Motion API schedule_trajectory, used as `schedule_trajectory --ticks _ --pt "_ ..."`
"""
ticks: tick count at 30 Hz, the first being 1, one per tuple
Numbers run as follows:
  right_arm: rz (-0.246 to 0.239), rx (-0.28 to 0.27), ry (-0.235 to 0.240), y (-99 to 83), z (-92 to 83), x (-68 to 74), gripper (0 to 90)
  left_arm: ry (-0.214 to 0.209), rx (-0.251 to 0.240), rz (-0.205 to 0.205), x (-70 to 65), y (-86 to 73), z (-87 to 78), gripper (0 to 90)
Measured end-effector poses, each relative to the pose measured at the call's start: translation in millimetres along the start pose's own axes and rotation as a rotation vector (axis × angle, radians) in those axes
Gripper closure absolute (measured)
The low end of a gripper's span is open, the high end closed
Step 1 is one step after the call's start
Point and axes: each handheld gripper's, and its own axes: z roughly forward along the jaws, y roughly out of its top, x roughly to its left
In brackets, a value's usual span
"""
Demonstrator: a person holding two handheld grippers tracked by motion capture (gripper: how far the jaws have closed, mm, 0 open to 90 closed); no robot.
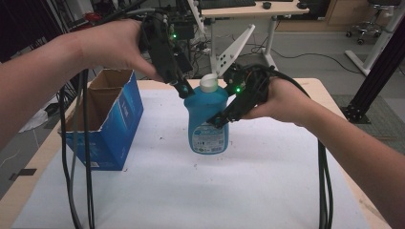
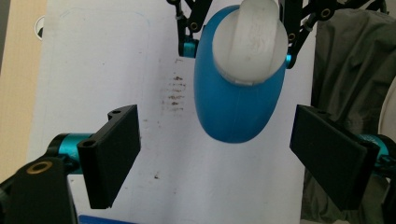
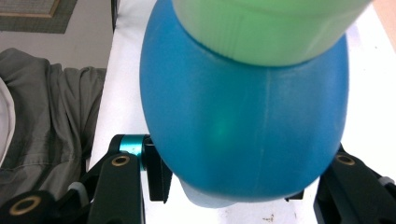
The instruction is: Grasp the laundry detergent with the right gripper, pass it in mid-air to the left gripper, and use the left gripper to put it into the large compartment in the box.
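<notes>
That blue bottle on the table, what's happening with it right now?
A person is working the blue bottle with a handheld gripper in each hand. The right gripper is shut on the bottle's body and holds it upright over the white-covered table. The left gripper sits beside the white cap with its jaws open, not gripping anything. An open blue cardboard box stands to the left of the bottle.

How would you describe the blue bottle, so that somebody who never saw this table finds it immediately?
Start at the white sheet covering the table, then the open blue cardboard box at its left. To the right of that box, mid-sheet, the blue bottle is clamped in the right claw. Its rounded plastic body, white cap and label distinguish it from the box.
</notes>
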Motion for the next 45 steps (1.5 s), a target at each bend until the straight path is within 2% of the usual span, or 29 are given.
schedule_trajectory --ticks 7,10,22,27,29,32,34,35,44,45 --pt "-0.011 0.004 -0.006 6.7 -1.2 0.9 47.5 -0.008 0.009 0.019 -4.1 7.9 8.5 16.4" --pt "-0.008 -0.007 -0.008 7.5 -2.3 0.7 47.6 -0.013 -0.004 0.012 -4.6 9.2 11.6 16.5" --pt "-0.008 -0.006 -0.011 6.9 -5.2 0.6 47.7 -0.032 -0.005 0.008 -7.1 13.8 25.1 16.4" --pt "-0.006 -0.007 -0.013 6.0 -6.3 0.6 47.6 -0.038 -0.014 0.008 -7.1 14.9 28.5 16.5" --pt "-0.024 -0.020 -0.016 5.8 -6.2 -1.0 47.6 -0.036 -0.013 0.008 -7.4 15.1 29.5 16.5" --pt "-0.003 -0.009 -0.014 5.7 -7.8 0.9 47.6 -0.037 -0.014 0.004 -7.4 15.0 30.9 16.8" --pt "-0.020 -0.018 -0.014 5.6 -7.1 0.0 47.6 -0.035 -0.015 0.003 -7.5 15.1 31.4 16.8" --pt "-0.005 -0.008 -0.012 5.7 -7.6 1.1 47.7 -0.036 -0.015 0.000 -7.5 15.2 31.5 16.8" --pt "-0.017 -0.019 -0.016 5.5 -8.1 1.0 47.6 -0.029 -0.024 -0.007 -6.5 13.8 32.1 21.1" --pt "-0.004 -0.012 -0.016 5.3 -8.5 1.4 47.6 -0.029 -0.024 -0.010 -6.8 13.6 32.3 21.1"
